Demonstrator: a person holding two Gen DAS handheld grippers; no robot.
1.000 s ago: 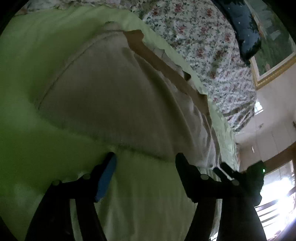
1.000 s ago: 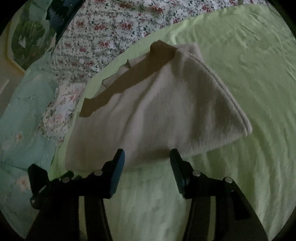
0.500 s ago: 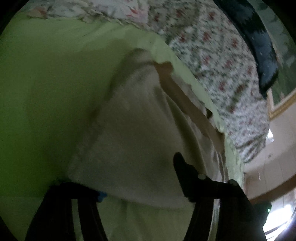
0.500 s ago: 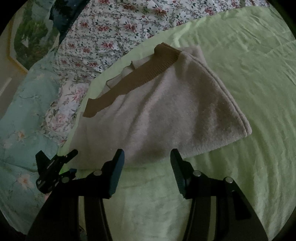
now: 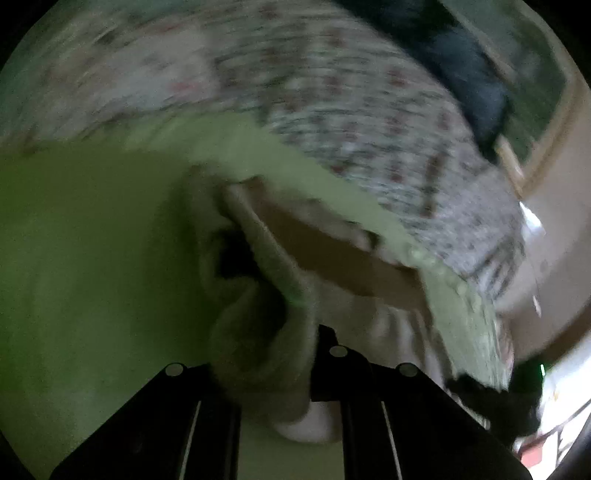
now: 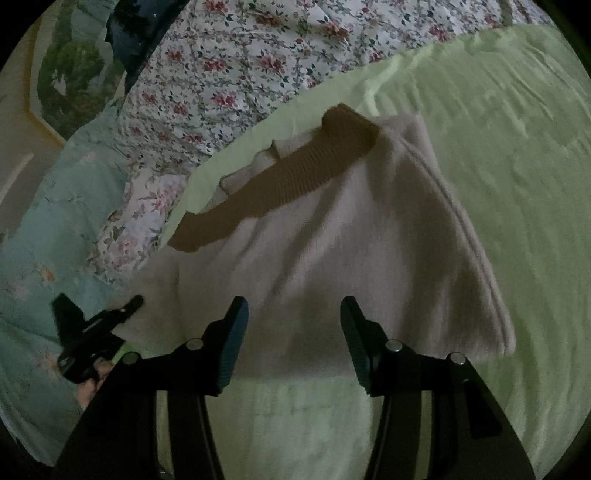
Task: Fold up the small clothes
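Observation:
A cream fleece garment (image 6: 332, 258) with a brown ribbed band (image 6: 295, 173) lies folded on the green sheet (image 6: 498, 147). My right gripper (image 6: 293, 332) is open, its fingers over the garment's near edge, holding nothing. In the blurred left wrist view my left gripper (image 5: 273, 373) is shut on the garment's near edge (image 5: 258, 350), with cloth bunched between the fingers. The brown band (image 5: 332, 254) shows beyond it. The left gripper also shows in the right wrist view (image 6: 96, 325) at the garment's left corner.
A floral quilt (image 6: 240, 66) and a pale blue bedspread (image 6: 44, 229) lie left of and behind the green sheet. A dark blue cloth (image 6: 140, 22) and a framed picture (image 6: 62, 74) are at the far left. The sheet's edge (image 5: 461, 314) drops off at the right in the left wrist view.
My left gripper moved forward onto the garment's near edge, shut on it and swung fast. My right gripper stayed open and crept closer to the garment.

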